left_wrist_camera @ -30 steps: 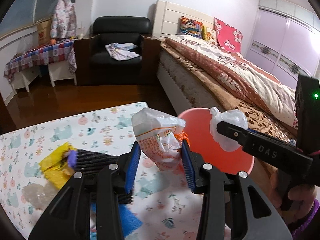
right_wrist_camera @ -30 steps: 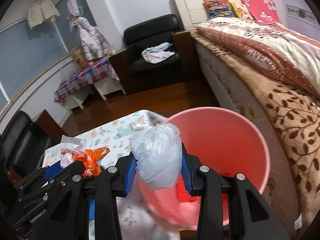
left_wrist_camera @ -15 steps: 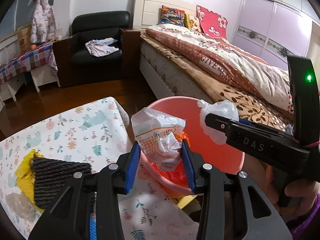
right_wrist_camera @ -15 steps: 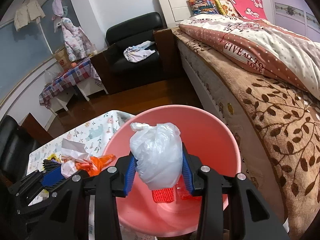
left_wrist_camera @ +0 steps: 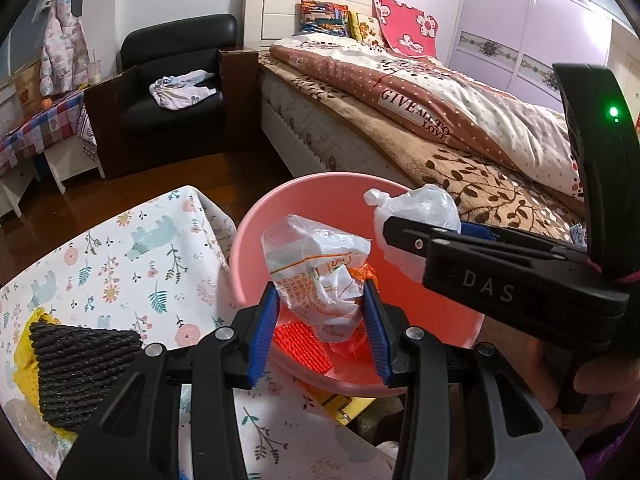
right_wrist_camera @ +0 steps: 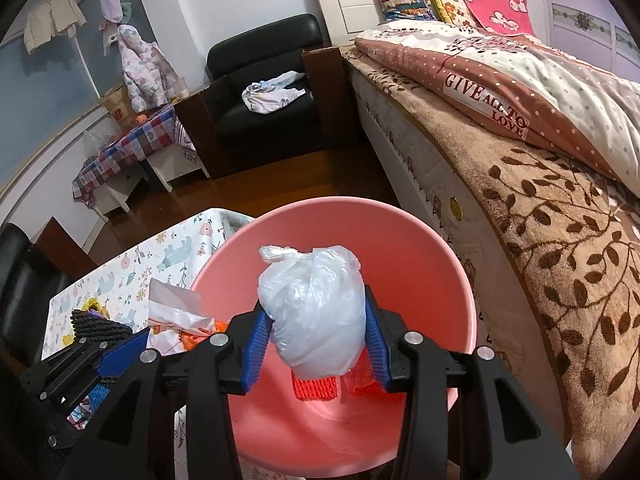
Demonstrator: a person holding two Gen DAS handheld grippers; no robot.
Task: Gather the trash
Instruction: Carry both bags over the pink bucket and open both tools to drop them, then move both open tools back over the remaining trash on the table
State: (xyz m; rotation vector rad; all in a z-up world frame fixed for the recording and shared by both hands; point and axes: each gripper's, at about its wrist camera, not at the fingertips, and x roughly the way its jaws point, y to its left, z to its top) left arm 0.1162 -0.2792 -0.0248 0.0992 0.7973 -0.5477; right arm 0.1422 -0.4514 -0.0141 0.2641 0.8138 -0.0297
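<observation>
A pink bin (left_wrist_camera: 256, 232) stands beside the table, with red mesh scraps (right_wrist_camera: 316, 388) at its bottom. My left gripper (left_wrist_camera: 320, 292) is shut on a crumpled white wrapper with orange print (left_wrist_camera: 316, 264), held over the bin's near rim. My right gripper (right_wrist_camera: 316, 312) hangs over the bin's (right_wrist_camera: 440, 264) mouth with a clear knotted plastic bag (right_wrist_camera: 312, 304) between its blue pads. Its jaws are opening, and the bag still touches both pads. In the left wrist view the right gripper (left_wrist_camera: 394, 226) and its bag (left_wrist_camera: 424, 204) show from the side.
A table with a floral cloth (left_wrist_camera: 120, 264) lies to the left, bearing a black ribbed pad on yellow material (left_wrist_camera: 80, 360). A bed (right_wrist_camera: 540, 200) runs close along the bin's right side. A black armchair (left_wrist_camera: 172, 92) and wooden floor lie beyond.
Both grippers have moved forward and down over the pink bin with their loads. The left one has left the table top and now hangs over the bin's rim.
</observation>
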